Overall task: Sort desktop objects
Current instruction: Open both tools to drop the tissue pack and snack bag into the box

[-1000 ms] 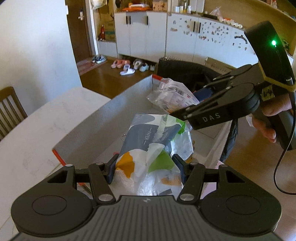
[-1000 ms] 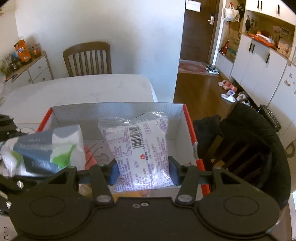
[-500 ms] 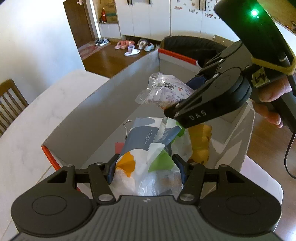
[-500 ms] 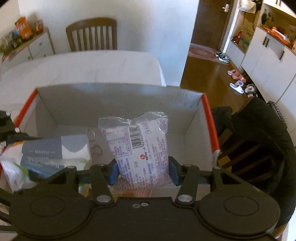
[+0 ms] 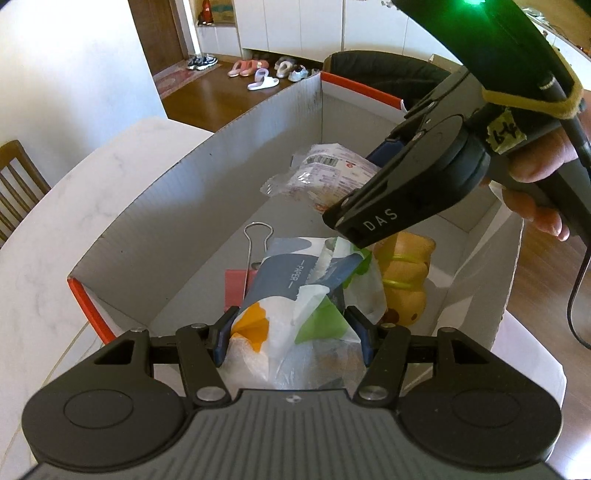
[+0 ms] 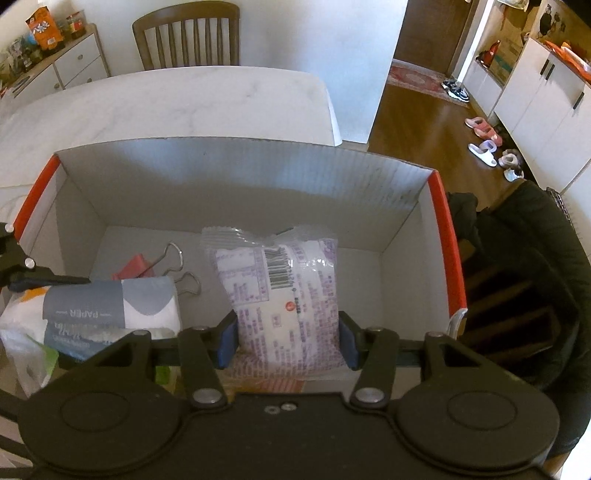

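My left gripper (image 5: pixel 291 338) is shut on a tissue pack (image 5: pixel 295 291) printed in grey, orange and green, held inside the white box with red edges (image 5: pixel 159 206). The pack also shows in the right wrist view (image 6: pixel 107 314). My right gripper (image 6: pixel 288 341) is shut on a clear snack bag with purple print (image 6: pixel 288 295), held low inside the box (image 6: pixel 229 170). The bag shows in the left wrist view (image 5: pixel 325 177) beyond the right gripper's body (image 5: pixel 417 188).
On the box floor lie a red binder clip (image 6: pixel 138 267) with wire handles and a yellow toy (image 5: pixel 406 280). The box stands on a white marble table (image 6: pixel 177 103). A wooden chair (image 6: pixel 186 35) stands behind the table, and a dark chair (image 6: pixel 524 280) is to the right.
Both grippers have moved down into the box with their loads. The box floor with the binder clip and yellow toy has come into view.
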`<action>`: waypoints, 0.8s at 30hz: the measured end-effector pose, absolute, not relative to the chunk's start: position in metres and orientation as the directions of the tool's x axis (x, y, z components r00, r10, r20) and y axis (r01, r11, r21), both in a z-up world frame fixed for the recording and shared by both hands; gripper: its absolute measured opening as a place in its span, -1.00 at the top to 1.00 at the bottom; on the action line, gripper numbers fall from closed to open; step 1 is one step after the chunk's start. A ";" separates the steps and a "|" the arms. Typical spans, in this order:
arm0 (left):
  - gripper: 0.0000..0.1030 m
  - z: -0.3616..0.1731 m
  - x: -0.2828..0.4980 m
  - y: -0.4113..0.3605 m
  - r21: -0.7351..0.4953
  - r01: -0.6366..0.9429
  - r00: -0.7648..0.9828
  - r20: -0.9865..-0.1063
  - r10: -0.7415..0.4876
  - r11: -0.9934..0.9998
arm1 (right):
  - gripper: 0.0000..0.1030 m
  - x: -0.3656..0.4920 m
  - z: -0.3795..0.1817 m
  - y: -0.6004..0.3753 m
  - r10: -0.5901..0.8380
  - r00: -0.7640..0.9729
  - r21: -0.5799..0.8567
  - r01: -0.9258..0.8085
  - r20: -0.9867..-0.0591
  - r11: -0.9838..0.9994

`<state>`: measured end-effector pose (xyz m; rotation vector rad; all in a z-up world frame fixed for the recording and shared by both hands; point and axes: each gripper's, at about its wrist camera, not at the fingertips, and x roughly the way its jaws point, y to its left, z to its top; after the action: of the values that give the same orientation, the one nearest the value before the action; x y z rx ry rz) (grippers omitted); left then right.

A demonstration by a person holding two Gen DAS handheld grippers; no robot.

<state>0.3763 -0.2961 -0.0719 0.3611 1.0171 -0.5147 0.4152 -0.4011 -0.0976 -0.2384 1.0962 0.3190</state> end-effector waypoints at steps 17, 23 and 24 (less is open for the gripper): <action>-0.46 -0.056 0.364 -0.269 -0.031 0.515 0.452 -0.840 -0.301 0.857 | -0.29 0.401 -0.057 -0.420 0.200 0.475 0.025 -0.349 -0.857 0.937; -0.46 -0.044 0.358 -0.268 -0.056 0.509 0.481 -0.810 -0.337 0.859 | -0.29 0.386 -0.042 -0.424 0.227 0.489 0.045 -0.355 -0.842 0.934; -0.46 -0.042 0.355 -0.266 -0.060 0.509 0.487 -0.803 -0.344 0.859 | -0.29 0.383 -0.041 -0.424 0.230 0.492 0.048 -0.356 -0.840 0.933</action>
<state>0.3550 -0.2663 -0.0422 0.1955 0.9274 -0.5226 0.3825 -0.4244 -0.0408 -0.1388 0.9953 0.3571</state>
